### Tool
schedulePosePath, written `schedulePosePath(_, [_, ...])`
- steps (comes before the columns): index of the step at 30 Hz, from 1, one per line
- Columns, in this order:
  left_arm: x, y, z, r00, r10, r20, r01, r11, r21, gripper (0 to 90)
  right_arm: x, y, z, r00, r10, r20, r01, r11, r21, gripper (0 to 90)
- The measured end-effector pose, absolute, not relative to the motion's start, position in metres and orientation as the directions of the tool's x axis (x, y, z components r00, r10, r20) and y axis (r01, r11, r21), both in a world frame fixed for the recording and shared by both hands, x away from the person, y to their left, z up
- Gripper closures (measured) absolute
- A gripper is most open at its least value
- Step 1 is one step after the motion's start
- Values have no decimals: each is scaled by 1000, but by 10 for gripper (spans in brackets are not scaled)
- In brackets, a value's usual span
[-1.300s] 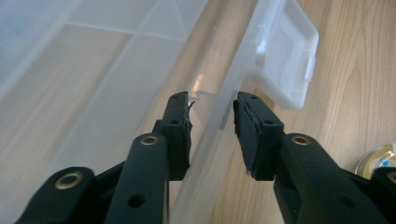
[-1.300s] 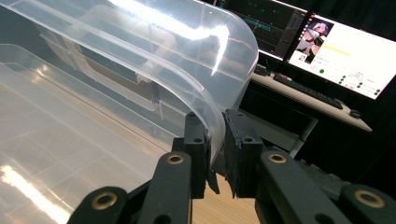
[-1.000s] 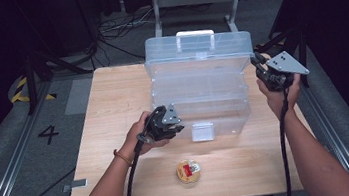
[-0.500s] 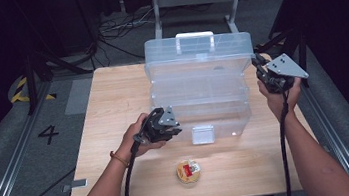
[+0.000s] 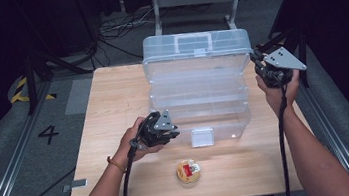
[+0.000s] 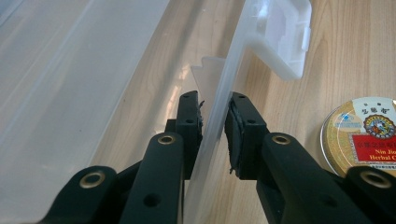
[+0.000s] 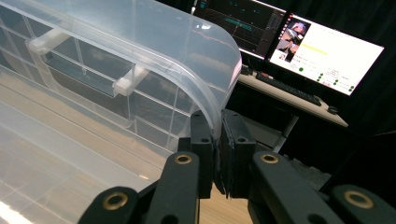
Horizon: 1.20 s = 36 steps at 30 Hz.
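Holding clear box (image 5: 197, 95) open: our left tongs (image 6: 214, 128) pinch front wall, right tongs (image 7: 218, 140) pinch lid; tin (image 5: 188, 171) not yet inside.

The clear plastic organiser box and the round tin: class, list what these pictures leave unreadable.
- Box contents: high view, glare and stacked translucent trays blur them.
- Round gold tin: left gripper view, frame edge cuts its label.
- Tin lettering: high view, too small.
- Lid rim: right gripper view, pads cover the gripped part.
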<state>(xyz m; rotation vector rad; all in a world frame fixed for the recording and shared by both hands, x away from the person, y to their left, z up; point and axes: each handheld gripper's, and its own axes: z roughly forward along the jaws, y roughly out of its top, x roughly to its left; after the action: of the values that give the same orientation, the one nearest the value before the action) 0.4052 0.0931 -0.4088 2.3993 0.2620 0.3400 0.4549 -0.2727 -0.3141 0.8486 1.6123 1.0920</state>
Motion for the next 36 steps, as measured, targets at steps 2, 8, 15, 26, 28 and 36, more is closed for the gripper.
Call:
schedulePosePath(2, [405, 93, -409, 946, 281, 160, 106, -736, 668, 767, 457, -273, -313, -287, 901, -324, 33, 347, 937, 853])
schedulePosePath(8, [406, 95, -411, 947, 281, 156, 104, -727, 679, 765, 468, -273, -308, -294, 903, -314, 49, 343, 938, 858])
schedulePosePath(15, [407, 96, -412, 948, 283, 143, 111, -718, 687, 765, 482, -274, -304, -304, 908, -287, 64, 321, 945, 861])
schedulePosePath(26, [409, 97, -413, 953, 276, 126, 114, -711, 694, 767, 495, -276, -300, -325, 909, -262, 86, 304, 949, 861])
schedulePosePath(28, [409, 97, -413, 952, 279, 125, 117, -710, 694, 766, 496, -276, -299, -328, 909, -259, 91, 304, 948, 861])
schedulePosePath(36, [410, 98, -414, 954, 275, 119, 115, -704, 701, 767, 505, -277, -297, -339, 910, -240, 108, 291, 951, 861])
